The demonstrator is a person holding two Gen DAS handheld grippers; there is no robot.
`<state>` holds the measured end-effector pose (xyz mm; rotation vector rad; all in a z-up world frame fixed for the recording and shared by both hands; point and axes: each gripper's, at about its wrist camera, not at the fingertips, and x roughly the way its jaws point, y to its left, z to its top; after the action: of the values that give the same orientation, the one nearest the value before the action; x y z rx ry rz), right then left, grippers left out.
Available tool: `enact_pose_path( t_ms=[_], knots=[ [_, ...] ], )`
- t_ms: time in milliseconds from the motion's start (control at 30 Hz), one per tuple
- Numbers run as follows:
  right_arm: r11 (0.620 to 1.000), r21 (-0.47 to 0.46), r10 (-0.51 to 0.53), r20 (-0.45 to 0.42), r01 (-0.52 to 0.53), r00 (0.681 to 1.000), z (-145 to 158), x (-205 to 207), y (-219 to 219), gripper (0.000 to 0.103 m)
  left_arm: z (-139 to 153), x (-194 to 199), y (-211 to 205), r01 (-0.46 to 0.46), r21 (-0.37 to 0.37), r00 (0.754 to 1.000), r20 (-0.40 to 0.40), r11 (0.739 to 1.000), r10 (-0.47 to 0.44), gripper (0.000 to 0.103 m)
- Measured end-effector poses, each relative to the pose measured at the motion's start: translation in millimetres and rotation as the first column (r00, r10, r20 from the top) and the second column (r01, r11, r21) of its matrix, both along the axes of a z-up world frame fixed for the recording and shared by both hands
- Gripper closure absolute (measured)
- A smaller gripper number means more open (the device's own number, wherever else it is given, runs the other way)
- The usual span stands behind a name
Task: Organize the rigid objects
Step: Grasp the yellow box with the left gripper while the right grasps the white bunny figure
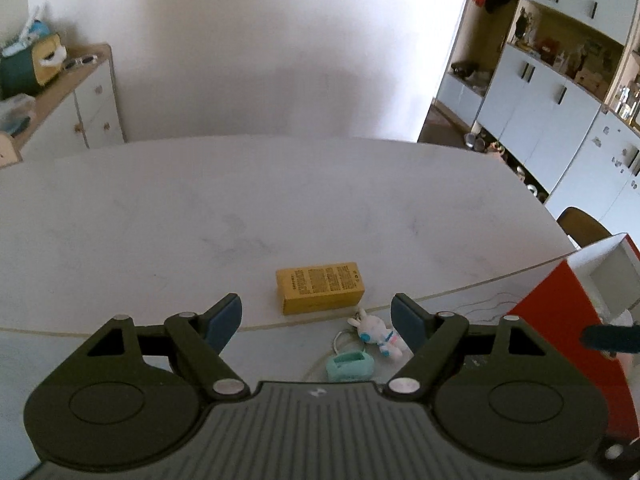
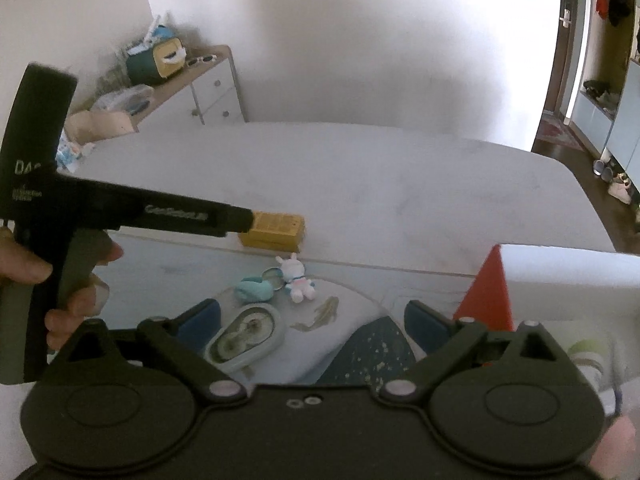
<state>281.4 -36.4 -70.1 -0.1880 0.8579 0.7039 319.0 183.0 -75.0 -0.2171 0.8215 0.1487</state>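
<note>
Left gripper (image 1: 316, 316) is hovering with jaws spread, gripping nothing. The yellow box (image 1: 320, 287) is lying flat on the white table (image 1: 160, 220) just ahead between the fingers. Right gripper (image 2: 312, 320) is likewise standing spread and empty, the box lying farther ahead, left.

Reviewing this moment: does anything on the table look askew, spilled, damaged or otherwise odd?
Nothing looks spilled or broken. The small items lie loose and unsorted: the yellow box lies on its side, and the rabbit keychain lies tipped over beside the teal case. Both grippers, left and right, are empty with jaws open.
</note>
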Motion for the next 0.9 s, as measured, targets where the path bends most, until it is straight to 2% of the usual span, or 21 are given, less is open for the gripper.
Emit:
enact_pose_path(
  t_ms=[267, 367, 533, 700, 900],
  knots=[
    [0.997, -0.071, 0.016, -0.022, -0.017, 1.0, -32.2, 26.2, 22.6, 0.018, -35.8, 44.9, -1.0, 0.023, 0.0, 0.995, -0.102, 1.0, -0.023, 0.021],
    [0.996, -0.083, 0.027, -0.027, -0.029, 0.999, -40.6, 33.6, 30.2, 0.023, -44.2, 55.2, -4.3, 0.007, 0.028, 0.993, -0.117, 1.0, -0.003, 0.021],
    [0.995, -0.082, 0.061, -0.042, -0.064, 0.997, -50.8, 42.7, 45.4, 0.028, -55.2, 63.7, -5.4, -0.01, 0.034, 0.99, -0.141, 0.999, 0.015, 0.021],
    [0.995, -0.077, 0.065, -0.05, -0.069, 0.997, -61.5, 50.9, 60.5, 0.043, -60.8, 69.6, -1.3, -0.018, 0.007, 0.989, -0.15, 1.0, 0.019, 0.021],
    [0.994, -0.079, 0.068, -0.059, -0.073, 0.996, -73.3, 53.7, 68.0, 0.055, -68.3, 77.2, 6.7, -0.041, -0.042, 0.987, -0.157, 0.998, 0.034, 0.021]
  ],
)
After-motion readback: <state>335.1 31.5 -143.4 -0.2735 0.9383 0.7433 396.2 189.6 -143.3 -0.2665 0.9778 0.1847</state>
